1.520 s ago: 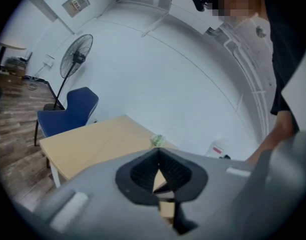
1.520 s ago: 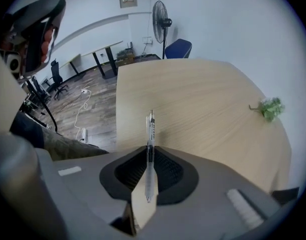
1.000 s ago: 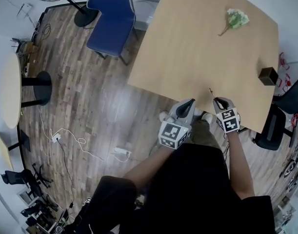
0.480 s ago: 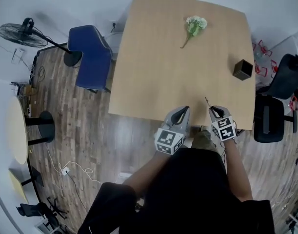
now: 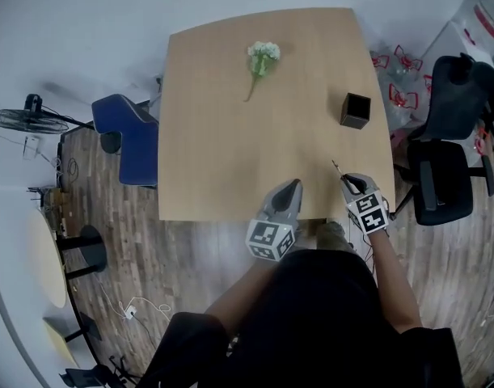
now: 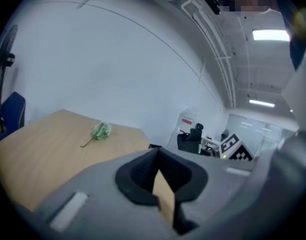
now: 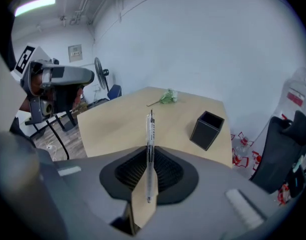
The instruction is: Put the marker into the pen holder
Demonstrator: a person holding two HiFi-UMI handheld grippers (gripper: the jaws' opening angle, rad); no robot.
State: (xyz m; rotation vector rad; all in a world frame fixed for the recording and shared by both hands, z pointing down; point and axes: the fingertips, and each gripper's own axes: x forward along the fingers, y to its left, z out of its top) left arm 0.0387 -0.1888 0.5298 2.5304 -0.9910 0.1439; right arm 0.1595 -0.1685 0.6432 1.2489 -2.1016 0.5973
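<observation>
Over the table, the right gripper jaws pinch the marker.

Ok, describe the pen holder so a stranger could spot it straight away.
Find the light wooden table. Near its right edge stands the pen holder. It is a small black open-topped box, unlike the pale flower sprig lying farther left.

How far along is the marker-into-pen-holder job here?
Done: the marker is clamped in the right gripper. In hand: it is held over the near edge of the table. Left: carrying it to the pen holder, farther back on the table, and dropping it in.
</observation>
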